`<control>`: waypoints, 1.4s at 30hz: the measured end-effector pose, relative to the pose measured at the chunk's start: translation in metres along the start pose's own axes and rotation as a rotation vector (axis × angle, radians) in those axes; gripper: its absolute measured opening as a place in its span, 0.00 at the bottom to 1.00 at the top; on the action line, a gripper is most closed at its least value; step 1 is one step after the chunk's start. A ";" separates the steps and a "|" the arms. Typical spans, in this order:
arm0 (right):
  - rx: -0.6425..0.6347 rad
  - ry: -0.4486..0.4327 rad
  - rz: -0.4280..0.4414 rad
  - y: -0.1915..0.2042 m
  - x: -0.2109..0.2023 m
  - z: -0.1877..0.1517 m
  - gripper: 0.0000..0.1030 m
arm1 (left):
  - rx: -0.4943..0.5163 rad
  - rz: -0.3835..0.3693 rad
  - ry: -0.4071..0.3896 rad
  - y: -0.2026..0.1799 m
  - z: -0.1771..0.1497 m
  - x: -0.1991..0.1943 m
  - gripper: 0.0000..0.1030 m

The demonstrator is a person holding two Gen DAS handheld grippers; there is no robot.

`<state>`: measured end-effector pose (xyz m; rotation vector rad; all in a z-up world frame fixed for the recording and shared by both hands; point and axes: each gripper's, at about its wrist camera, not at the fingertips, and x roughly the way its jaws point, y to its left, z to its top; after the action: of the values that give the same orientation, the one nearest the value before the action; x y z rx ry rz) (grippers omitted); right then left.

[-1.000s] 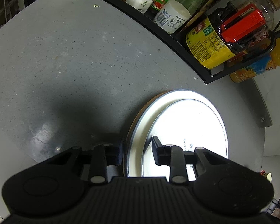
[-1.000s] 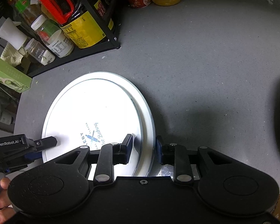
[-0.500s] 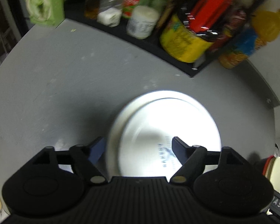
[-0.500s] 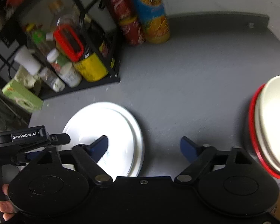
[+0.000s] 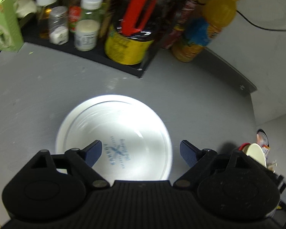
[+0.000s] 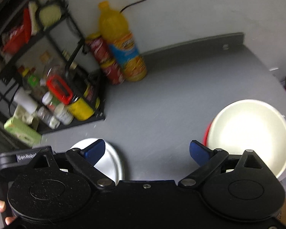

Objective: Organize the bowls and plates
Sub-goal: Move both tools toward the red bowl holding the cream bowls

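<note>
Grey counter (image 5: 47, 87), both tools raised above it, left tool (image 5: 141, 151) and right tool (image 6: 147, 149) wide, empty.

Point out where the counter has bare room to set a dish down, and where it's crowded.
Bare grey counter lies between the white plates and the cream bowl, up to the orange bottle. More is bare left of the plates in the left wrist view. Crowded: the black rack of jars.
</note>
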<state>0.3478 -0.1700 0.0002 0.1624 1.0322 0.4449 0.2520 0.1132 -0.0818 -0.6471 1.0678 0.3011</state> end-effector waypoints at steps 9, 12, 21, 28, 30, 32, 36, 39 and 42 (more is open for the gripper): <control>0.111 -0.085 -0.078 -0.058 -0.042 0.012 0.94 | 0.149 -0.071 0.028 -0.071 -0.004 0.008 0.85; 0.133 -0.093 -0.101 -0.077 -0.050 0.011 0.96 | 0.174 -0.096 0.039 -0.094 -0.008 0.011 0.85; 0.161 -0.057 -0.126 -0.135 -0.047 0.015 0.96 | 0.226 -0.123 0.069 -0.155 -0.019 0.032 0.85; 0.133 0.030 -0.113 -0.177 -0.026 0.022 0.96 | 0.194 -0.101 0.098 -0.195 -0.036 0.058 0.85; 0.144 0.060 -0.107 -0.188 -0.017 0.024 0.96 | 0.199 -0.088 0.109 -0.204 -0.041 0.067 0.85; 0.134 0.078 -0.090 -0.195 -0.010 0.026 0.96 | 0.177 -0.069 0.110 -0.209 -0.044 0.073 0.85; 0.120 0.108 -0.079 -0.209 0.004 0.029 0.95 | 0.131 -0.051 0.121 -0.218 -0.049 0.089 0.85; 0.117 0.128 -0.064 -0.219 0.012 0.030 0.85 | 0.105 -0.018 0.124 -0.223 -0.052 0.100 0.84; 0.110 0.161 -0.051 -0.225 0.023 0.031 0.82 | 0.082 -0.003 0.136 -0.225 -0.054 0.111 0.83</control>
<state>0.4474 -0.3603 -0.0781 0.2001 1.2171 0.3598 0.3828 -0.1040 -0.1197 -0.6022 1.2028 0.2114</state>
